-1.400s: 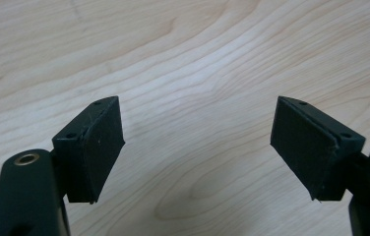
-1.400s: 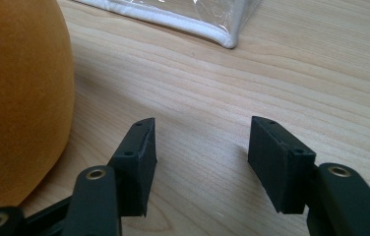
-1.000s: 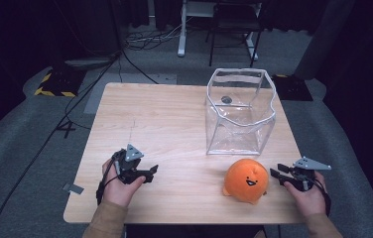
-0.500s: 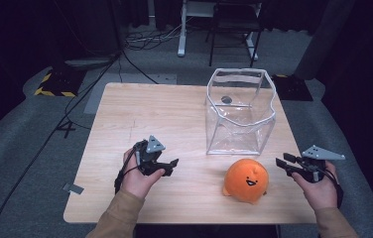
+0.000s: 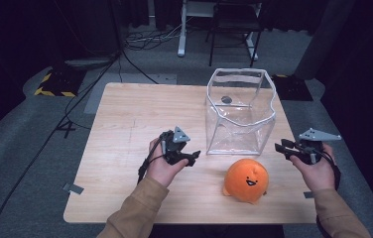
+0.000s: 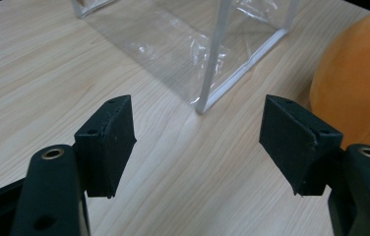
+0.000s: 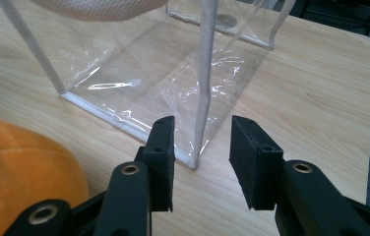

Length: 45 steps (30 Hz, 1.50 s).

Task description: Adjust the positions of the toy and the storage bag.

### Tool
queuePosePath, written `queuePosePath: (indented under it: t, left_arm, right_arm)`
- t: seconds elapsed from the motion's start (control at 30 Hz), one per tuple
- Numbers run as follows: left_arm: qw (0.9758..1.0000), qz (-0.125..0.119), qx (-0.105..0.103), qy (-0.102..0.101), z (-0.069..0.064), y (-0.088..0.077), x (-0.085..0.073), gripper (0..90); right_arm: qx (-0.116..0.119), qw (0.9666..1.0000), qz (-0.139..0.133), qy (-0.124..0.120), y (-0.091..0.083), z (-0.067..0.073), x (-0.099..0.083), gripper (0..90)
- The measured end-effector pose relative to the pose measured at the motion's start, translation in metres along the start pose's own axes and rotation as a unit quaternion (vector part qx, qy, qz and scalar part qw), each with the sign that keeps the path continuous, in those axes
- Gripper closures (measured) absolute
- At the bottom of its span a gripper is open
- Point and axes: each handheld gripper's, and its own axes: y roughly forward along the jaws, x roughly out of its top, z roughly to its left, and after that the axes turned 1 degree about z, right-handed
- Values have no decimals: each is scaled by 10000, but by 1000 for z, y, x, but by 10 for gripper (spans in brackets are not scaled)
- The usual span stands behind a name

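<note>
Approach step, judged: left gripper (image 5: 193, 157) hovering wide open, right gripper (image 5: 279, 147) partly open, both empty. Orange plush (image 5: 246, 180) sitting just before clear bag (image 5: 239, 111). Next: closing on plush.

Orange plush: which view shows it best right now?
The high view: the whole plush shows, face included, on the table in front of the clear bag. The left gripper view catches its side at the right edge; the right gripper view catches part at lower left.
</note>
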Motion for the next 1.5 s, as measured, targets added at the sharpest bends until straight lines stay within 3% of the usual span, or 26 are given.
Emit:
queuePosePath:
  t: [0.23,0.47,0.6,0.7,0.73,0.77,0.8,0.9,0.93,1.13,1.5]
  left_arm:
    - [9999,89,-61,110,-9,20,11,307]
    - [9999,-24,-68,151,-15,45,23,309]
    - [9997,60,-33,236,-18,55,29,365]
    - [9994,154,-48,308,-19,60,32,554]
    - [9991,204,-73,369,-19,62,34,718]
    - [9980,259,139,565,-18,61,37,796]
    - [9978,275,155,583,-17,60,38,855]
    - [9977,317,132,586,-16,59,37,872]
    - [9978,298,108,584,-14,58,36,877]
    - [9976,297,189,590,-8,51,31,879]
    - [9969,328,482,519,9,22,12,878]
  right_arm:
    - [-5,9999,109,-22,9,-4,8,623]
    - [45,9999,147,-16,19,-8,15,628]
    - [95,9998,192,1,25,-9,18,631]
    - [159,9997,195,-2,30,-9,22,637]
    - [171,9997,193,-9,31,-9,23,654]
    - [180,9996,203,1,32,-9,24,694]
    - [187,9996,220,1,33,-9,24,743]
    - [223,9995,244,-14,34,-9,26,820]
    - [154,9994,289,-130,35,-9,28,873]
    - [143,9994,154,-277,38,-3,34,881]
    - [366,9973,142,-613,55,25,52,882]
